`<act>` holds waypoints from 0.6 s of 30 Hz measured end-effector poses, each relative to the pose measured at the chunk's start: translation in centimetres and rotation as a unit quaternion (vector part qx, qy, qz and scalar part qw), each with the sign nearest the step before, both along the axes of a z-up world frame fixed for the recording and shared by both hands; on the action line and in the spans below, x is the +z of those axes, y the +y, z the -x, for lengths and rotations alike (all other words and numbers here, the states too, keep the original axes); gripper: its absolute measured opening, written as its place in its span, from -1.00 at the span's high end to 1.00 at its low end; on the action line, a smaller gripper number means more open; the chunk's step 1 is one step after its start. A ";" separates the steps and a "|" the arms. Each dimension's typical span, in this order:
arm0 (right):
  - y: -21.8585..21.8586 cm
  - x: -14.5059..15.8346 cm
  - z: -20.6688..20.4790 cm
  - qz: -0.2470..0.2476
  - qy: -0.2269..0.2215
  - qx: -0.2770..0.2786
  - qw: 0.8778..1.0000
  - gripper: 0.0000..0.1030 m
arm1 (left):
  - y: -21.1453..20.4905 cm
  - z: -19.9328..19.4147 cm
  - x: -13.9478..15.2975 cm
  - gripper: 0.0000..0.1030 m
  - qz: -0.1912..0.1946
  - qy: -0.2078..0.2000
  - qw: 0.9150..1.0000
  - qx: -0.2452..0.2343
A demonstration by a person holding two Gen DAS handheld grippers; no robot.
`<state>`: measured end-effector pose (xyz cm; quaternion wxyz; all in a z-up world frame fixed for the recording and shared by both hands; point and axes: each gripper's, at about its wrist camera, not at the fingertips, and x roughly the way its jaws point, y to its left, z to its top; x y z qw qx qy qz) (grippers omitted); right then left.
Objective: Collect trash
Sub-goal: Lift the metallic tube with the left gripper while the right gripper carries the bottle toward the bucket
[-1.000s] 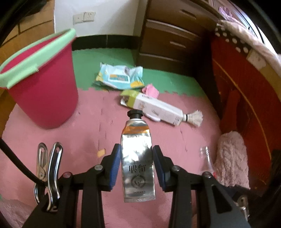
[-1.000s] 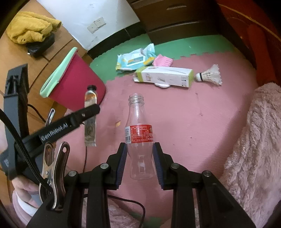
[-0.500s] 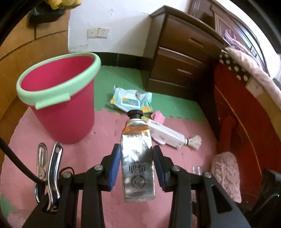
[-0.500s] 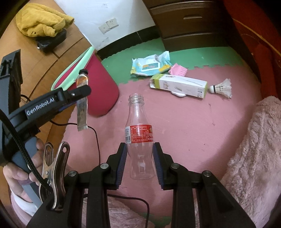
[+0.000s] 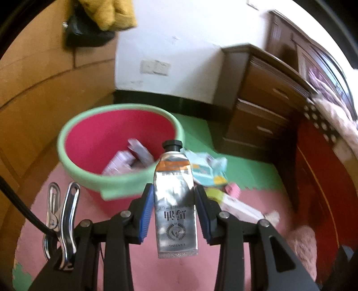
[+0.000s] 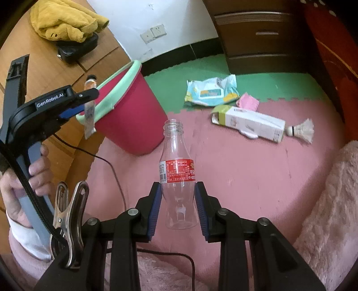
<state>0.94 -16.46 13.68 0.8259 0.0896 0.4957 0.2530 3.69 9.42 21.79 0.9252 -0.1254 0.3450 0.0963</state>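
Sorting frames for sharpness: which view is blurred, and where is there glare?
Left wrist view: background smeared, bucket and wrappers soft; silver tube in the left tongs sharp, with glare. Right wrist view: crisp throughout; clear bottle shows only faint reflections.

- Two tongs are counted — the left tongs (image 5: pixel 174 207) and the right tongs (image 6: pixel 178 207).
- One silver tube (image 5: pixel 175 201) is seen.
- One clear plastic bottle (image 6: pixel 177 174) is seen.
- One red bucket (image 6: pixel 132 114) is counted, with at least two packets (image 5: pixel 132 157) inside; the blur prevents a surer count.
- One wet-wipes pack (image 6: pixel 211 93) is found on the floor.
- One pink scrap (image 6: pixel 247 102) is counted.
- One white carton (image 6: pixel 248 123) is counted.
- One shuttlecock (image 6: pixel 302 129) is seen.
- One yellow cloth (image 6: pixel 64 20) is seen — on the counter.
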 end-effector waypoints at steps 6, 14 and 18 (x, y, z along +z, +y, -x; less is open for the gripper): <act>1.4 0.9 -1.5 0.003 -0.026 0.008 1.000 0.39 | 3.7 -1.7 0.0 0.26 -0.004 -0.012 0.999 0.039; 3.1 1.7 -3.5 0.008 -0.049 0.031 0.998 0.39 | 7.3 -5.7 -0.3 0.26 0.003 -0.025 0.996 0.084; 3.7 1.9 -4.7 0.010 -0.056 0.041 0.998 0.39 | 8.8 -7.4 -1.1 0.26 0.001 -0.028 0.994 0.106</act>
